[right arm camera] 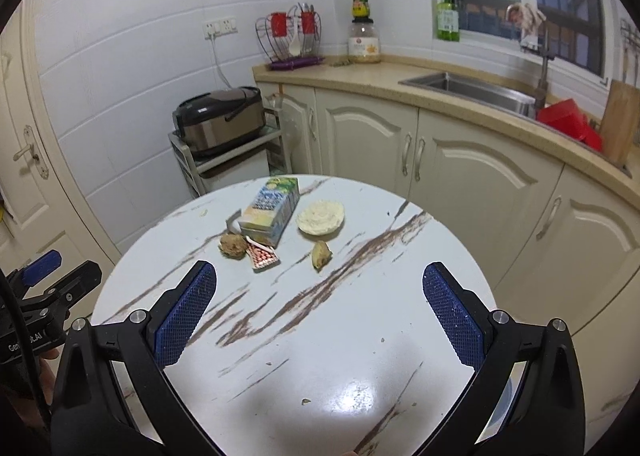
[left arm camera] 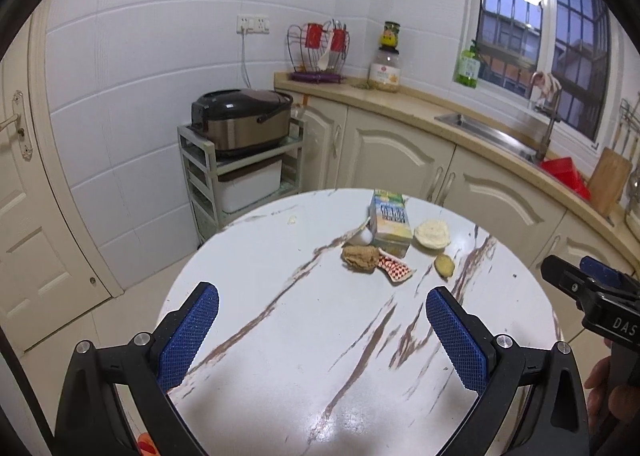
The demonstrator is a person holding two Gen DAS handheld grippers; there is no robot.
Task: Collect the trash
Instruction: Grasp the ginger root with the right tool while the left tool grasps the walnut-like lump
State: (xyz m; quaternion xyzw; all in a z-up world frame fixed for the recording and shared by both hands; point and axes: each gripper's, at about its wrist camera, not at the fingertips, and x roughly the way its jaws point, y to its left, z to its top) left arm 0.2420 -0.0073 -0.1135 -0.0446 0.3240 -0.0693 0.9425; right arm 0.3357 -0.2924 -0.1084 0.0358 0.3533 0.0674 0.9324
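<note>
Left wrist view looks across a round marble-patterned worktop (left arm camera: pixel 280 336) with the left tongs (left arm camera: pixel 322 332) spread wide and holding nothing, their blue pads above the near half of the surface. At about 12 o'clock on the worktop lies the trash, gathered in one loose cluster. A milk carton (left arm camera: pixel 391 223) lies on its side, and a white egg shell (left arm camera: pixel 361 237) sits just beside it at its 9 o'clock. A brown crumpled lump (left arm camera: pixel 360 256) lies near the shell at 6 o'clock, touching a red-and-white checked wrapper (left arm camera: pixel 396 269). A pale round paper cup liner (left arm camera: pixel 432 234) (it may be a crumpled tissue, hard to tell) sits at the carton's 3 o'clock, and a piece of ginger (left arm camera: pixel 444 266) lies apart at 5 o'clock.

From the right wrist view, the right tongs (right arm camera: pixel 320 316) are likewise spread wide with nothing between them, hovering over the near side of the worktop, well apart from the cluster. Small crumbs (right arm camera: pixel 306 401) dot the near surface.

Beyond the table at 10 o'clock a rice cooker (left arm camera: pixel 240 120) stands on a small shelf rack (left arm camera: pixel 200 176). A sink (right arm camera: pixel 468 88) is set into the kitchen counter at 2 o'clock.
</note>
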